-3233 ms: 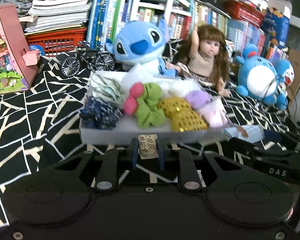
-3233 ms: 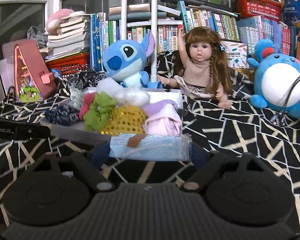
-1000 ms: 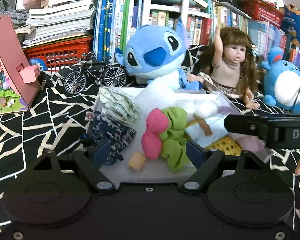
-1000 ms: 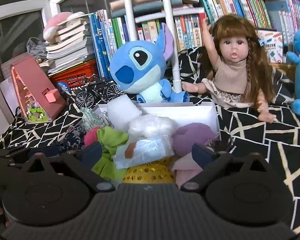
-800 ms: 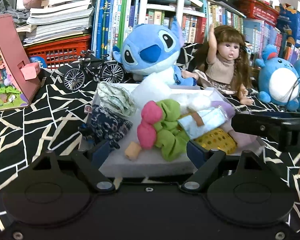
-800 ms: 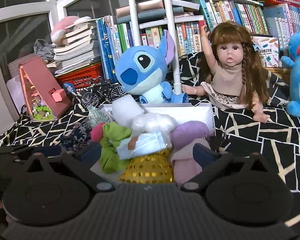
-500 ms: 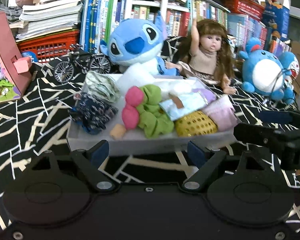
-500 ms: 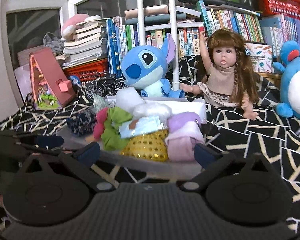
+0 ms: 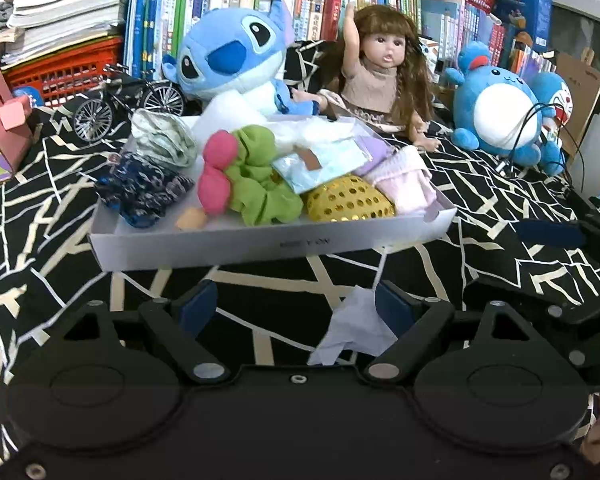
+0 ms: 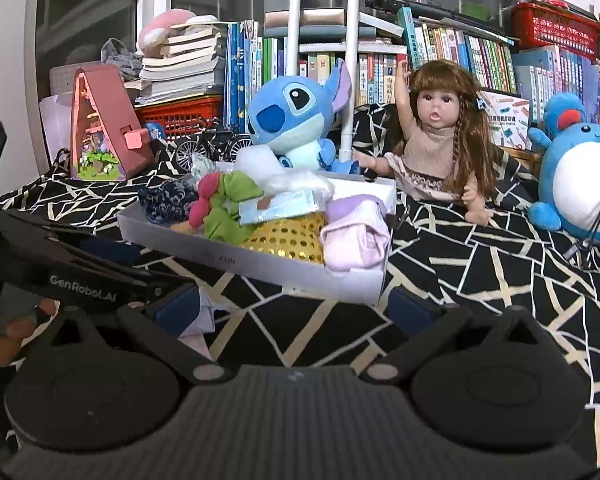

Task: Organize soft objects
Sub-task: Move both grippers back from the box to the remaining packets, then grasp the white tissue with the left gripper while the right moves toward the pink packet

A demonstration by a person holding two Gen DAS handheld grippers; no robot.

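Both claws, left (image 9: 296, 310) and right (image 10: 294, 312), spread, seemingly empty, before tray (image 9: 260, 246).

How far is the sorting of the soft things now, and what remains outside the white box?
Mostly done: the white box already holds the green scrunchie, the blue packet, the gold mesh piece and pink cloth. Both the left gripper and right gripper are open, holding nothing. Left: the white tissue on the cloth before the box.

1. Left matte black plastic gripper (image 9: 296, 310): blue finger pads (image 9: 198, 308), silver pivot screws, two round discs.
2. Right ribbed black gripper (image 10: 294, 308): blue pads too.
3. White "GenRobot.AI" lettering (image 10: 83, 283) shows; bare fingertips (image 10: 4, 340) beneath.
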